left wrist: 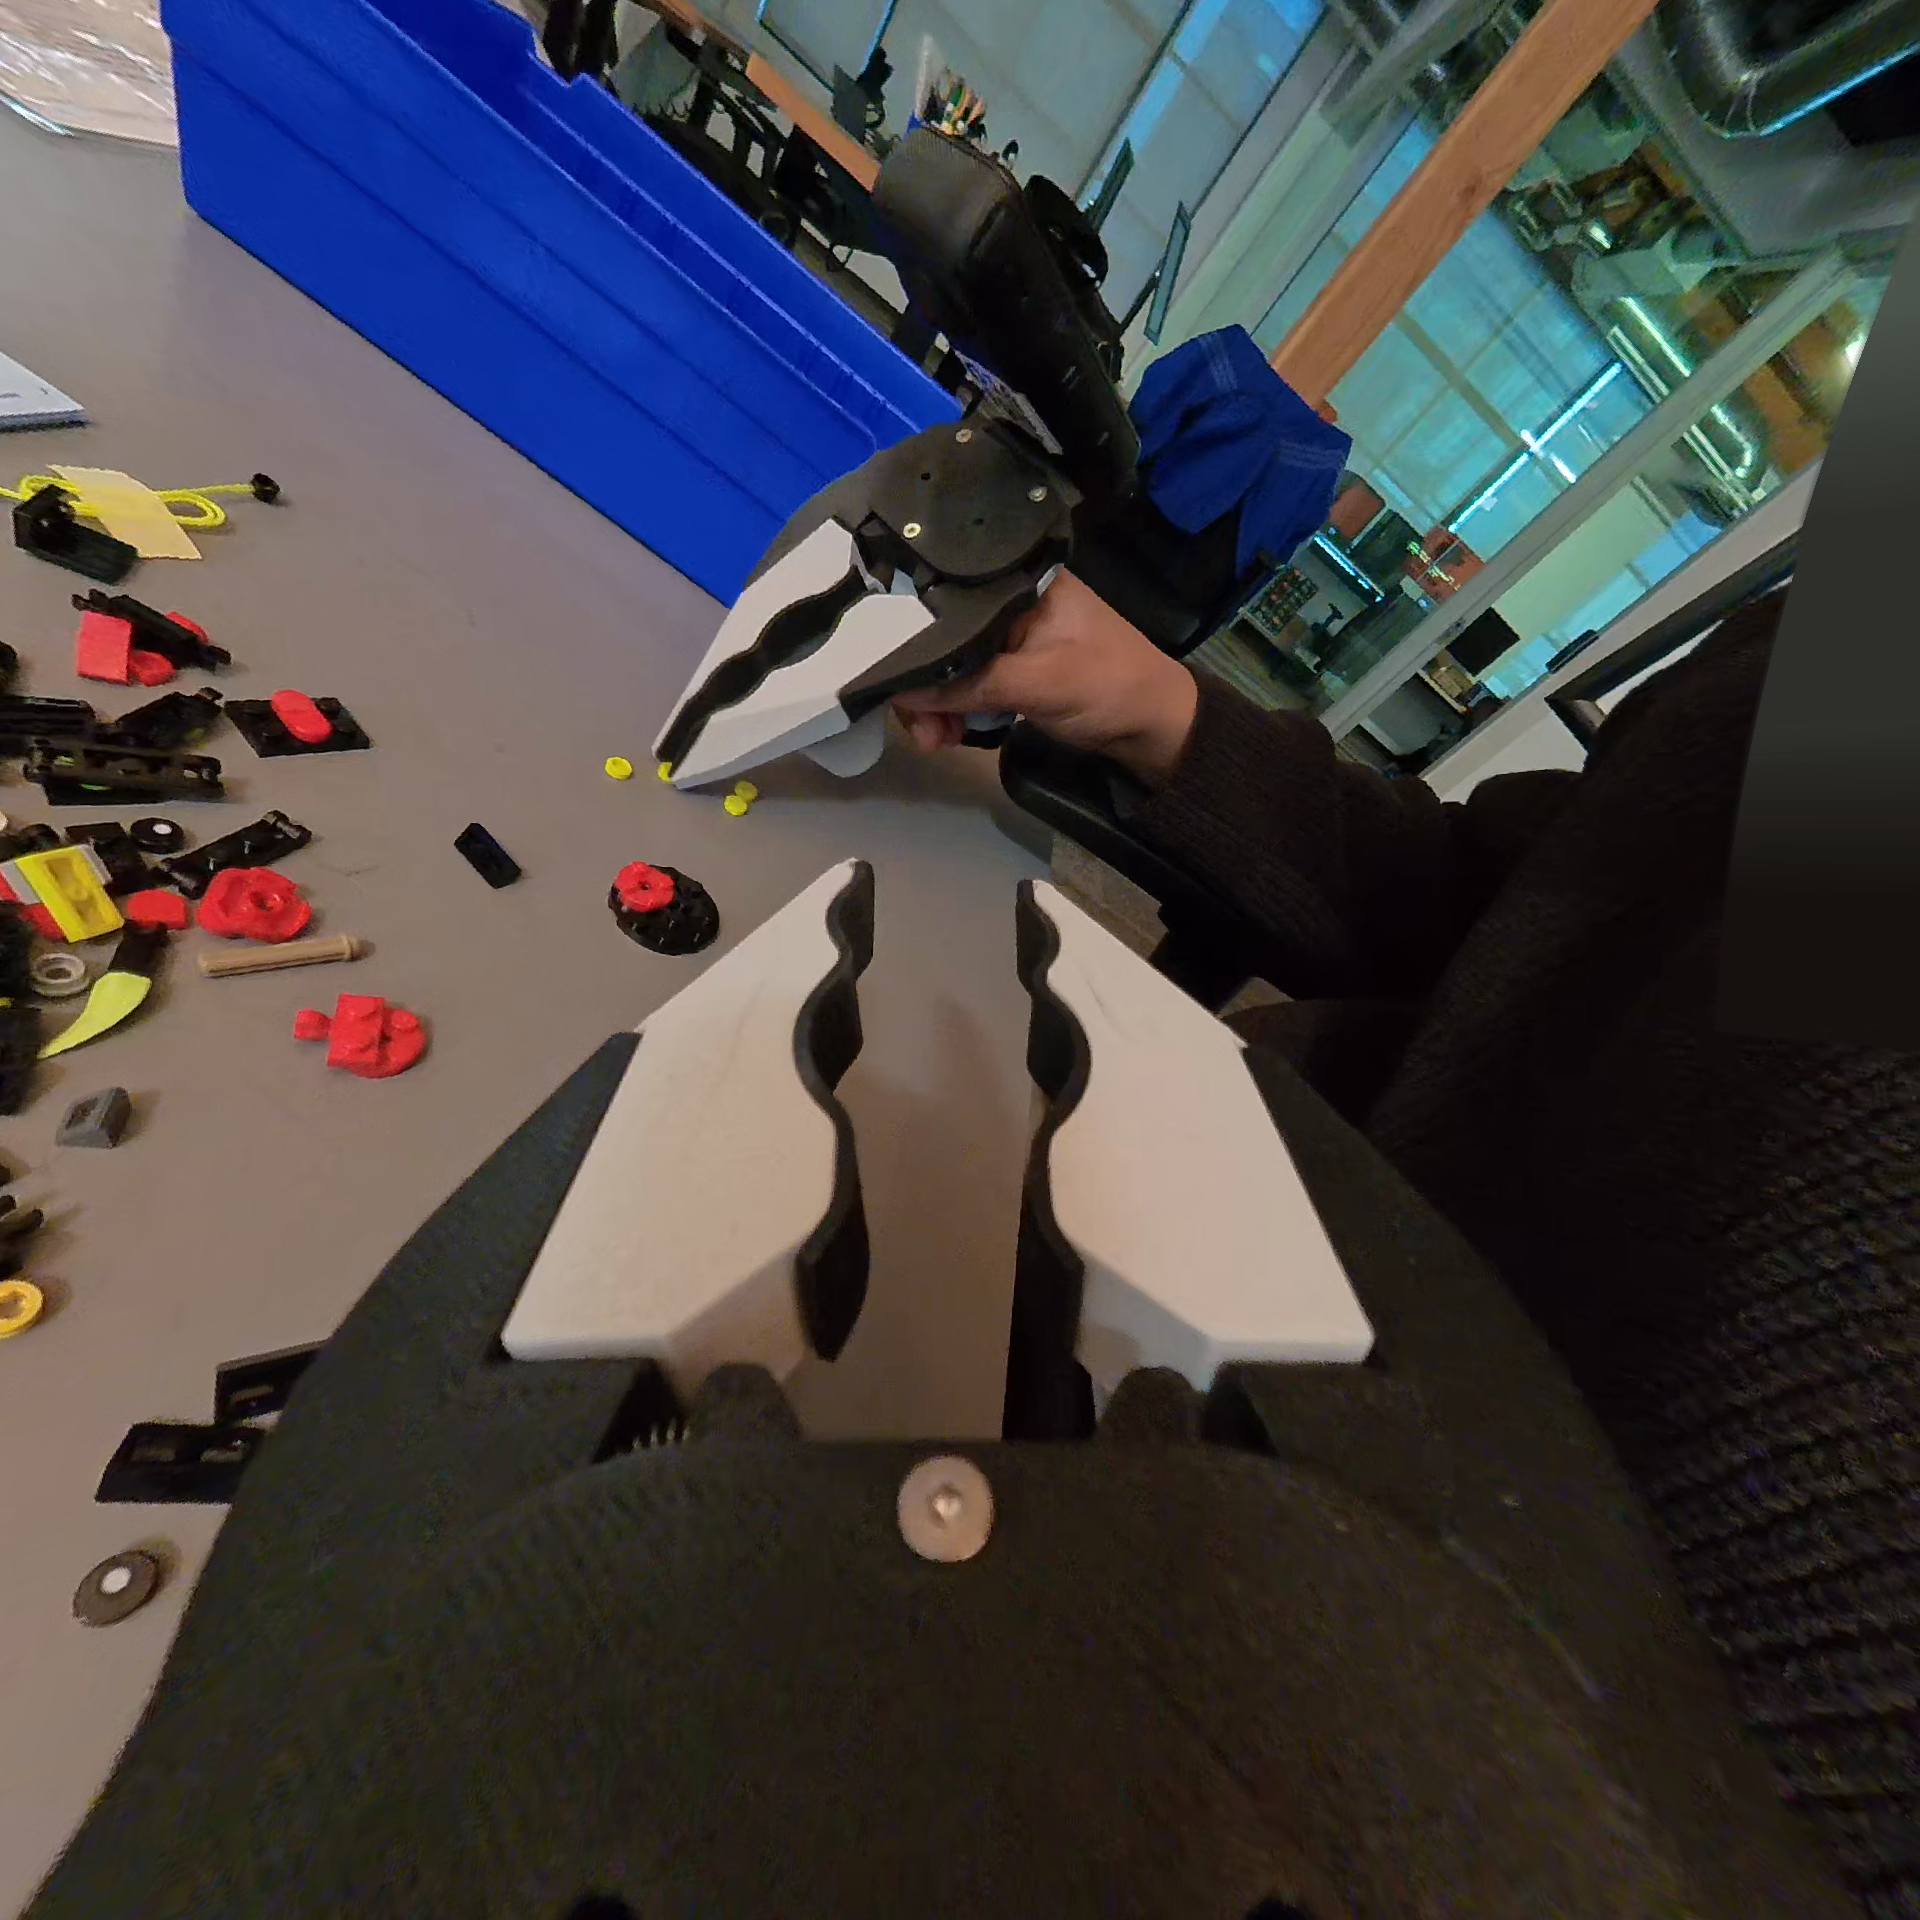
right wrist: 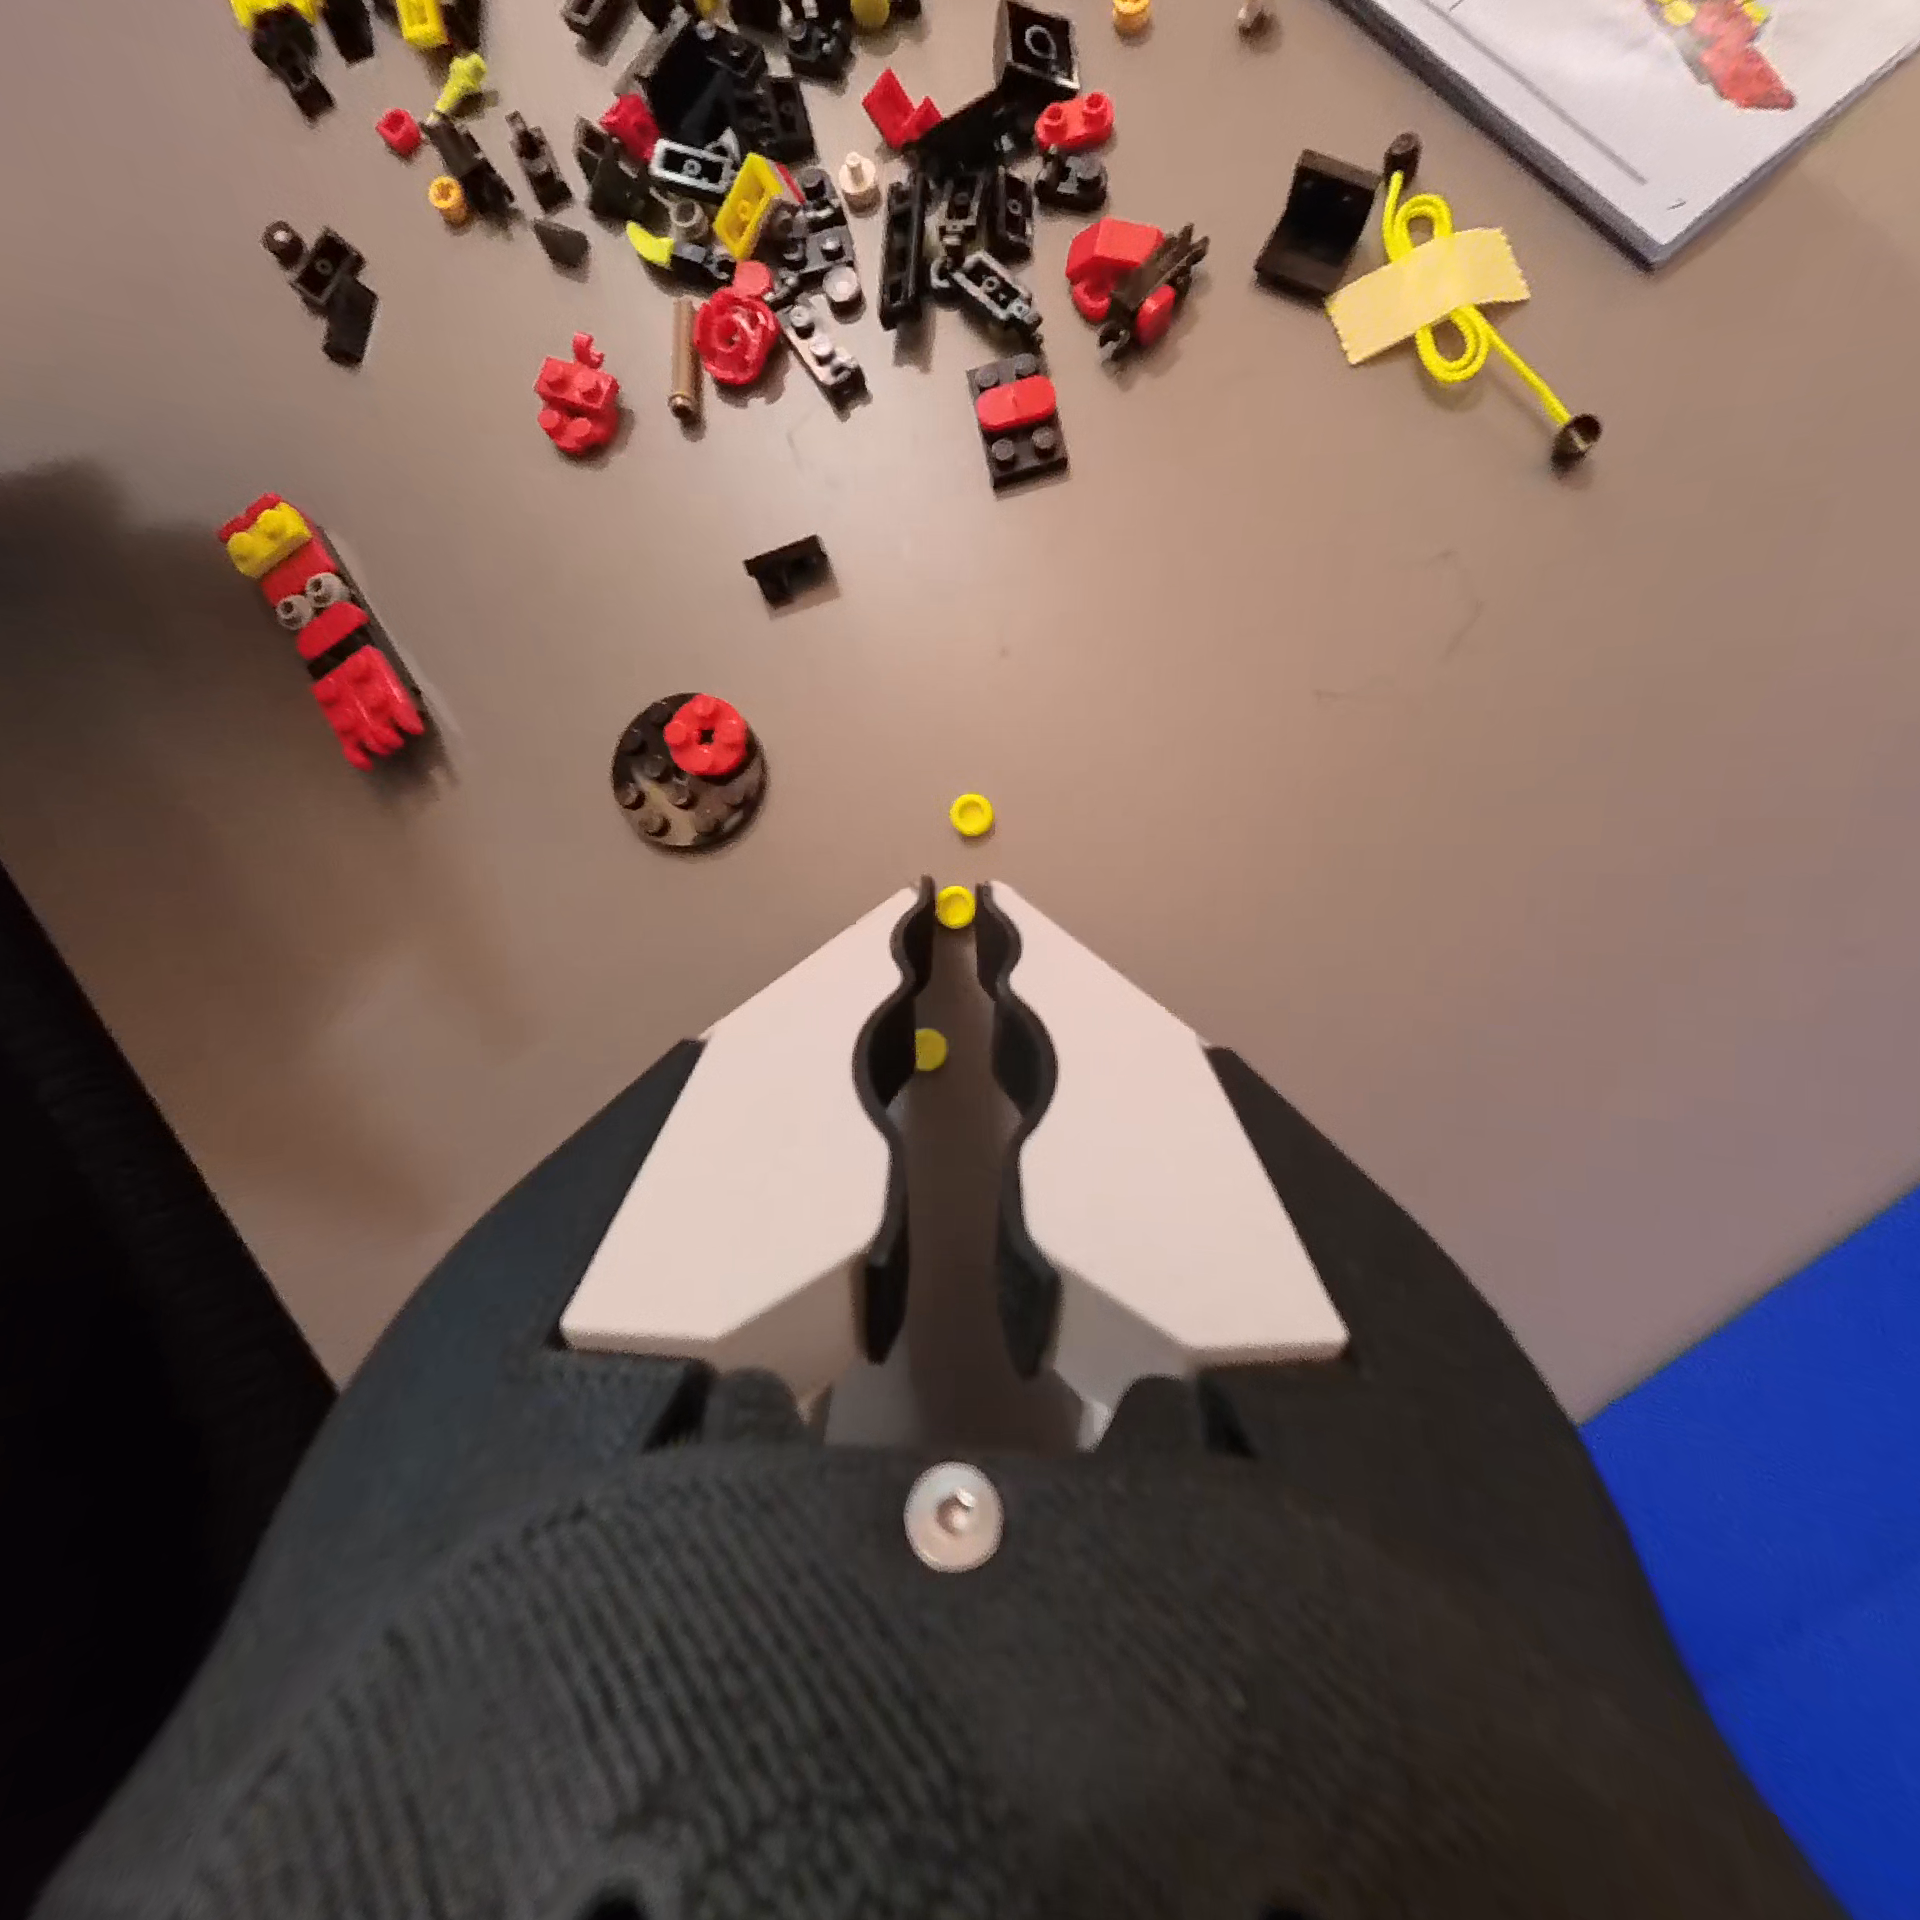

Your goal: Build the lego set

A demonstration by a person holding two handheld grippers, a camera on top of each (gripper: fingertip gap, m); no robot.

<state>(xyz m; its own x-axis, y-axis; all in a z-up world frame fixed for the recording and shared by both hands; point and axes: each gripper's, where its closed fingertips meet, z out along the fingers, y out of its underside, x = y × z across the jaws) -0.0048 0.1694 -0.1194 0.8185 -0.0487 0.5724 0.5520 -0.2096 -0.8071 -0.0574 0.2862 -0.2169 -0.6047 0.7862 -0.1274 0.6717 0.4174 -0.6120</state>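
My right gripper points down at the grey table, its tips closed against a small yellow round stud. A second yellow stud lies just beyond the tips, and a third shows on the table under the fingers. In the left wrist view the right gripper rests its tips on the table among the yellow studs. My left gripper is open and empty, held above the table edge. A black round plate with a red piece on it lies left of the studs and also shows in the left wrist view.
A built red, yellow and black part lies at the left. A heap of loose red, black and yellow pieces fills the far side. A small black plate, a taped yellow string, a booklet and a blue bin are nearby. The gap from one gripper's tips to the other's is roughly 15 cm. The small black plate is about 7 cm from my right fingertips and 12 cm from my left. The left camera catches it too, in the left wrist view.
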